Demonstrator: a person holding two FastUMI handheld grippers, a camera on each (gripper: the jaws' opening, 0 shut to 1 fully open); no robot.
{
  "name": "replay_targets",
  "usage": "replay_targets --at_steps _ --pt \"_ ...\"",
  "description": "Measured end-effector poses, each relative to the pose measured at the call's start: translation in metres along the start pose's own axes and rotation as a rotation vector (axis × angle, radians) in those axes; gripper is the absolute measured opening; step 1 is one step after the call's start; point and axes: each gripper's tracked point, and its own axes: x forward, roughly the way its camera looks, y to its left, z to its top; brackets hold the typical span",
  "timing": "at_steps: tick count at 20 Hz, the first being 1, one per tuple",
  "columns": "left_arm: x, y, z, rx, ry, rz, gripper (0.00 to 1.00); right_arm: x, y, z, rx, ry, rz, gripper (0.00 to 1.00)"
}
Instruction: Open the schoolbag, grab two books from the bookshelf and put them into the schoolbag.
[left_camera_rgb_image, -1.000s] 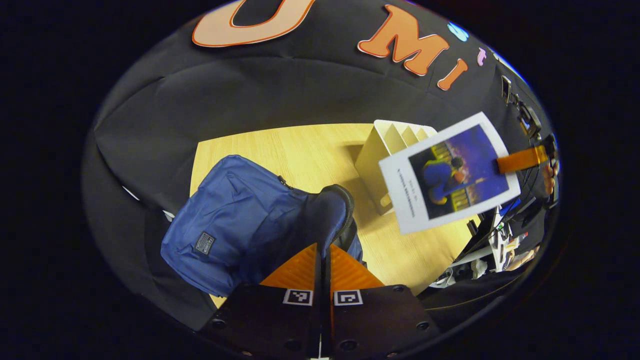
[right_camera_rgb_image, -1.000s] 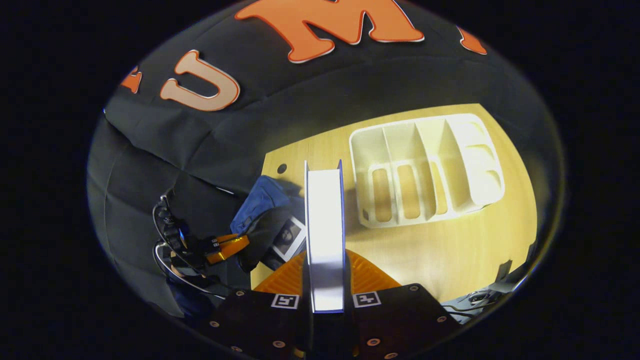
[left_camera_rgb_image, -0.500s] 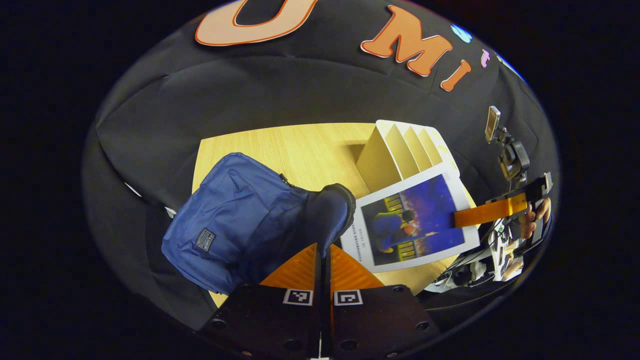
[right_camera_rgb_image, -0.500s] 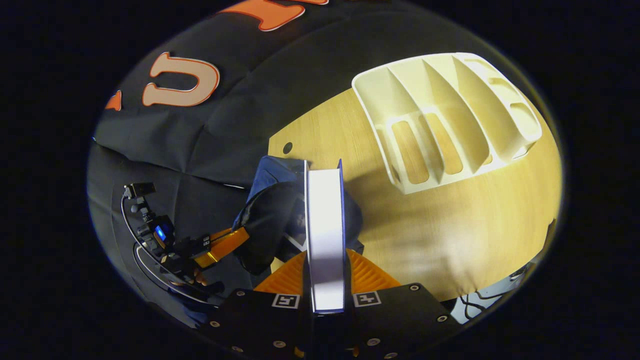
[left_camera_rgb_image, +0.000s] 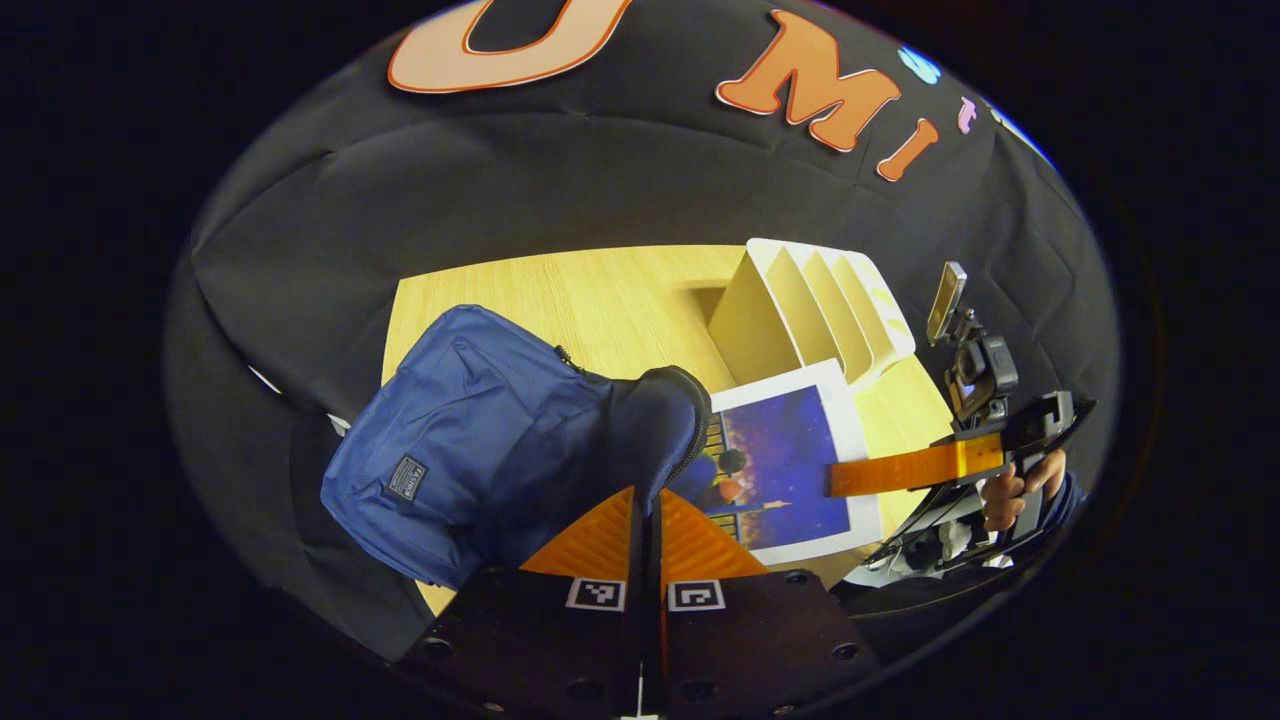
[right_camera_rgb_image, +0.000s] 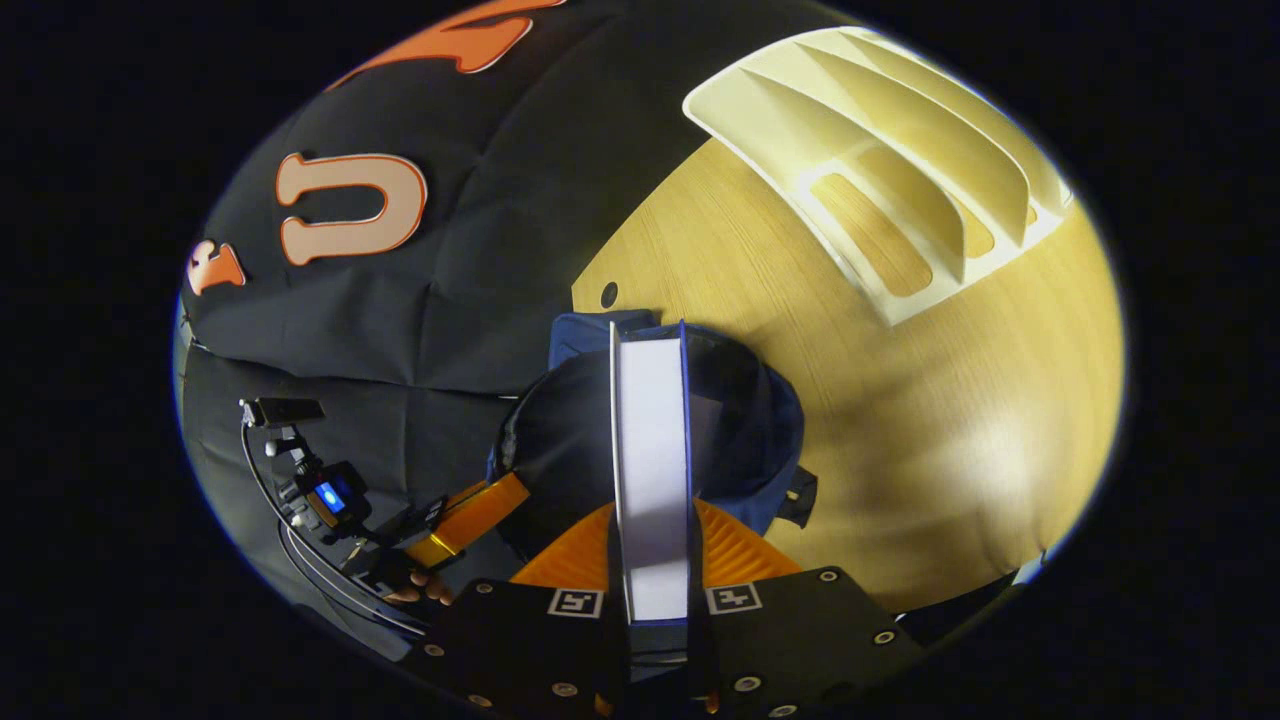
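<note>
The blue schoolbag (left_camera_rgb_image: 470, 440) lies on the wooden table with its dark mouth (right_camera_rgb_image: 560, 450) held wide. My left gripper (left_camera_rgb_image: 645, 495) is shut on the raised rim of that mouth and also appears as an arm (right_camera_rgb_image: 500, 490) at the bag's edge. My right gripper (right_camera_rgb_image: 650, 510) is shut on a white-edged book (right_camera_rgb_image: 650, 430), seen edge-on right over the mouth. The left gripper view shows the book's blue picture cover (left_camera_rgb_image: 790, 460), its left end behind the bag's rim, with my right gripper (left_camera_rgb_image: 835, 480) clamped on its right side. The white bookshelf (left_camera_rgb_image: 800, 300) stands behind.
The bookshelf (right_camera_rgb_image: 900, 170) has several slots, all bare. Bare tabletop (right_camera_rgb_image: 950, 400) lies between bag and shelf. A hand (left_camera_rgb_image: 1010, 495) holds the right gripper's handle at the table's near right edge, with cables below it.
My right gripper has carried the book down and leftward from beside the bookshelf to the bag's mouth. The left gripper has kept its hold on the rim without moving.
</note>
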Motion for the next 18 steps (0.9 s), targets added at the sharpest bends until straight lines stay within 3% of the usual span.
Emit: replay_targets --at_steps 3,11,18 --pt "0.001 -0.014 -0.007 0.016 0.029 -0.032 0.01 0.019 0.0 -0.005 0.007 -0.026 0.044 0.23" --pt "0.012 -0.048 -0.003 0.125 0.074 -0.035 0.01 0.053 0.01 -0.019 0.009 -0.059 0.102 0.23" --pt "0.0 -0.044 0.007 0.112 0.06 -0.011 0.01 0.088 0.023 -0.033 -0.007 -0.014 0.106 0.23"
